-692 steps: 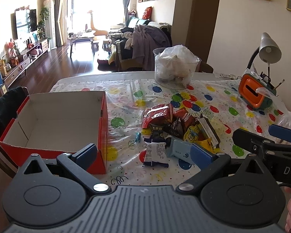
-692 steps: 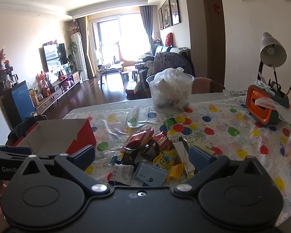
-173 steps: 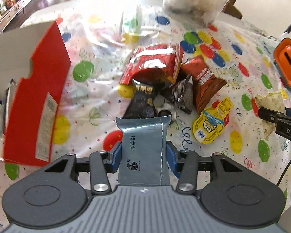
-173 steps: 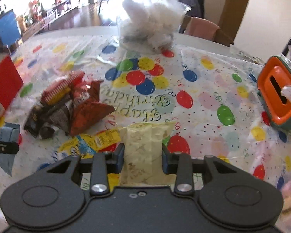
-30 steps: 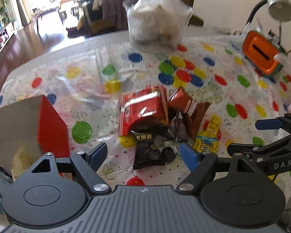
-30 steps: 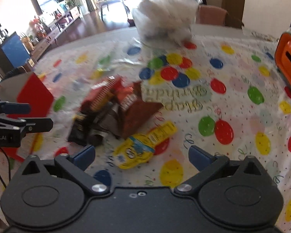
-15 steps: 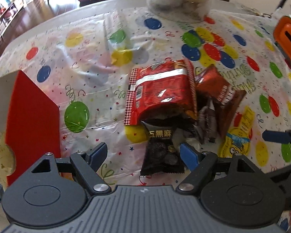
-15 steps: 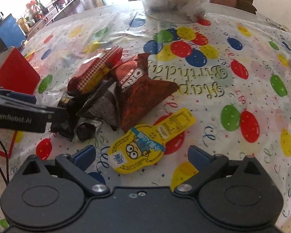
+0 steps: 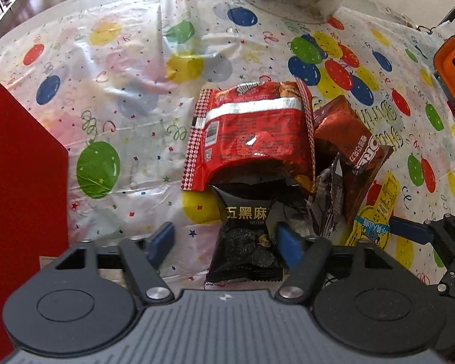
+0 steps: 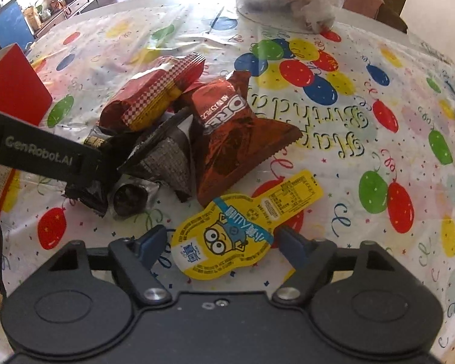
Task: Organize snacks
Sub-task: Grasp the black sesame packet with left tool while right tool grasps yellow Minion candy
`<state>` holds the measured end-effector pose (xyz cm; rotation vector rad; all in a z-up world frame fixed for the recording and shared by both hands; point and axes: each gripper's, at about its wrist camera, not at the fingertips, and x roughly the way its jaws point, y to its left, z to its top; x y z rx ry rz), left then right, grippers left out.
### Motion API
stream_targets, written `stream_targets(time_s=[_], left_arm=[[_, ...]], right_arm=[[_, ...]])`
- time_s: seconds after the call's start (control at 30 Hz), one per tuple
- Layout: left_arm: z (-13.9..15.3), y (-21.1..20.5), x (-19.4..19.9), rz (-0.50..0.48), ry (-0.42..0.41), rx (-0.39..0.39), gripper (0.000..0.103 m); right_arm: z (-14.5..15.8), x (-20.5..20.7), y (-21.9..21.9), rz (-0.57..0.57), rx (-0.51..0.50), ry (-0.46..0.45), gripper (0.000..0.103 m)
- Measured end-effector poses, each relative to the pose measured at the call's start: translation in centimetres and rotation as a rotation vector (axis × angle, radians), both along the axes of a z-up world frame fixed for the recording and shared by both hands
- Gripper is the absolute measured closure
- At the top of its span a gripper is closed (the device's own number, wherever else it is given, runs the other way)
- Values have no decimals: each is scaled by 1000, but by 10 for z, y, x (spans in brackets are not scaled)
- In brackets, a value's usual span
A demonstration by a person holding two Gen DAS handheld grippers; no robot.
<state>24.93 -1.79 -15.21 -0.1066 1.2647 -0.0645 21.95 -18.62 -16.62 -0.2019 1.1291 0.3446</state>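
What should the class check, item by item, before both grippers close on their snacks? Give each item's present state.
1. Left gripper straddles the black sesame packet, jaws closing: ok.
2. Left pads clear of the red bag overlapping the packet's top: ok.
3. Right gripper straddles the yellow jelly cup, jaws closing: ok.
4. Jelly cup lies apart from the brown packet: ok.
5. Pads firmly pressing either snack: cannot tell.
6. Room left in the red box: cannot tell.

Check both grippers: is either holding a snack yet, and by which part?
Nothing is held yet. The left gripper is closing around the black packet's lower half; the right gripper is closing around the yellow pouch's round end. No pads press yet.
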Motion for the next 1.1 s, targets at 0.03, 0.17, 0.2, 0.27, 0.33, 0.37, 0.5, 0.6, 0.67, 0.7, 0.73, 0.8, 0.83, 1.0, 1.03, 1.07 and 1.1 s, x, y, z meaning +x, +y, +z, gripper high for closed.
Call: stream_targets(time_s=[0.03, 0.17, 0.2, 0.27, 0.33, 0.37, 0.5, 0.6, 0.67, 0.7, 0.73, 0.8, 0.83, 1.0, 1.03, 1.07, 1.1], left_arm=[[-1, 0, 0, 0, 5, -4, 41], [-1, -5, -2, -20, -3, -2, 57], [0, -5, -2, -24, -6, -4, 65], [0, -5, -2, -28, -9, -7, 66], [0, -3, -3, -25, -11, -13, 68], [0, -3, -3, -25, -12, -14, 69], [3, 0, -8, -15, -17, -1, 70], [7, 3, -13, 0, -27, -14, 70], [12, 5, -17, 6, -37, -22, 70], [15, 5, -20, 7, -42, -21, 70], [18, 6, -22, 8, -46, -21, 70], [25, 8, -27, 9, -54, -27, 70], [29, 8, -30, 10, -57, -27, 70], [49, 12, -45, 8, -79, -31, 70], [53, 12, -48, 7, -83, -31, 70], [57, 13, -52, 7, -87, -28, 70], [62, 14, -55, 6, -91, -26, 70]], right_arm=[[0, 0, 1, 3, -5, -5, 28], [2, -2, -1, 5, -3, -13, 34], [2, -3, -1, 8, -3, -15, 34], [2, -4, -1, 13, -3, -22, 35], [2, -5, -3, 7, -4, -25, 35], [2, -5, -3, 5, -5, -26, 35], [6, -9, -8, -1, -7, -44, 35], [13, -13, -14, -6, 7, -56, 35], [20, -16, -17, -3, 14, -68, 35], [24, -19, -19, 0, 17, -76, 35], [28, -21, -20, 3, 21, -83, 35], [37, -27, -23, 13, 30, -94, 35], [40, -29, -24, 15, 34, -97, 35], [60, -43, -27, 37, 63, -114, 35], [65, -46, -27, 44, 68, -119, 35], [69, -49, -27, 49, 72, -123, 35], [74, -52, -26, 56, 77, -128, 35]])
